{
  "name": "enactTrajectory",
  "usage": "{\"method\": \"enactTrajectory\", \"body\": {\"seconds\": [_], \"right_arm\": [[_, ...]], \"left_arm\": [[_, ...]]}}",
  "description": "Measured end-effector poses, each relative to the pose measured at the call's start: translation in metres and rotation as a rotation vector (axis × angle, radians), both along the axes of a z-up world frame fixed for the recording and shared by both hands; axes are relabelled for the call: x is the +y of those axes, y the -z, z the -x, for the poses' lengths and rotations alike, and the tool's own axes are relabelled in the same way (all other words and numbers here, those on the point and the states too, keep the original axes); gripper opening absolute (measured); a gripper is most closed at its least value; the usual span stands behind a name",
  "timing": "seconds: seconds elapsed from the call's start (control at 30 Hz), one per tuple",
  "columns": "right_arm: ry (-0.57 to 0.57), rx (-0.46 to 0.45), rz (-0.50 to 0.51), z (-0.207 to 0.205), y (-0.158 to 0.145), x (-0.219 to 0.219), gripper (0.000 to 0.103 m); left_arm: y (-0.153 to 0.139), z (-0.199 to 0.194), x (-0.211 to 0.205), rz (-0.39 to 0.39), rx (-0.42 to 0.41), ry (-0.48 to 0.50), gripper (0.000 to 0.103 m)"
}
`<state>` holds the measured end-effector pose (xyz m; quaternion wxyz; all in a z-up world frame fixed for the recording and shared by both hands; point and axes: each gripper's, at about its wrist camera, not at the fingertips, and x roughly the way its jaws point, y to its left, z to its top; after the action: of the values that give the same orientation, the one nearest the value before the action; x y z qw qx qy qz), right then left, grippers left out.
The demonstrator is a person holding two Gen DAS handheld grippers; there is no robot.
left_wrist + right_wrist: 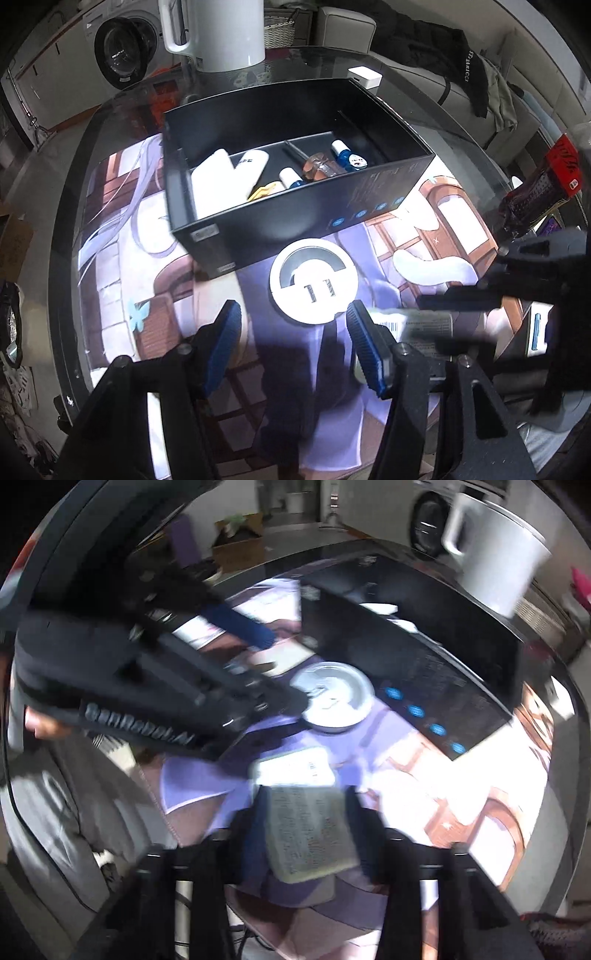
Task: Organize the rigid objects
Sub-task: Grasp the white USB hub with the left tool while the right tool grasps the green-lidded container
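1. We see our left tool (293, 345) with its blue pads spread apart and holding nothing, hovering over the printed mat (147, 258) on the tabletop.
2. Our right tool (306, 827) is clamped on a flat, text-covered box (310, 834).
3. Just ahead lies a round white disc (314, 280), touching the mat.
4. Beyond it stands the black organizer box (295, 206), holding white tubes (218, 177) and blue-labelled bottles (341, 153) in its compartments.

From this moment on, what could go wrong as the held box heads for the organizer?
The right gripper pinches the small printed box only partway, and that view is motion-blurred, so it may slip. The left gripper hangs open close by; the tools could collide. The black organizer box already looks crowded.
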<state>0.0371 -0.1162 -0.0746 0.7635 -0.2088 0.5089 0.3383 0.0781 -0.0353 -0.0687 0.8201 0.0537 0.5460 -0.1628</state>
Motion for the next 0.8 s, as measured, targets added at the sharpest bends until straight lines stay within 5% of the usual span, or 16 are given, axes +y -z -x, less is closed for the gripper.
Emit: {"method": "enactTrajectory", "body": {"seconds": [0.2, 0.27, 0.33, 0.73, 0.8], "right_arm": [[0.082, -0.015, -0.001, -0.015, 0.000, -0.025, 0.024], [0.067, -0.031, -0.002, -0.013, 0.001, -0.023, 0.052], [0.048, -0.016, -0.035, -0.011, 0.000, -0.024, 0.067], [-0.073, 0.021, 0.025, 0.019, 0.024, 0.012, 0.067], [-0.041, 0.020, 0.018, 0.015, 0.023, 0.011, 0.059]], "left_arm": [[0.012, -0.014, -0.018, -0.031, 0.009, 0.010, 0.062], [0.015, -0.020, -0.021, -0.029, 0.014, 0.001, 0.063], [0.019, -0.025, -0.024, -0.033, 0.025, 0.002, 0.063], [0.024, -0.012, -0.002, -0.077, 0.048, -0.020, 0.057], [0.024, -0.007, 0.006, -0.073, 0.047, -0.029, 0.057]]}}
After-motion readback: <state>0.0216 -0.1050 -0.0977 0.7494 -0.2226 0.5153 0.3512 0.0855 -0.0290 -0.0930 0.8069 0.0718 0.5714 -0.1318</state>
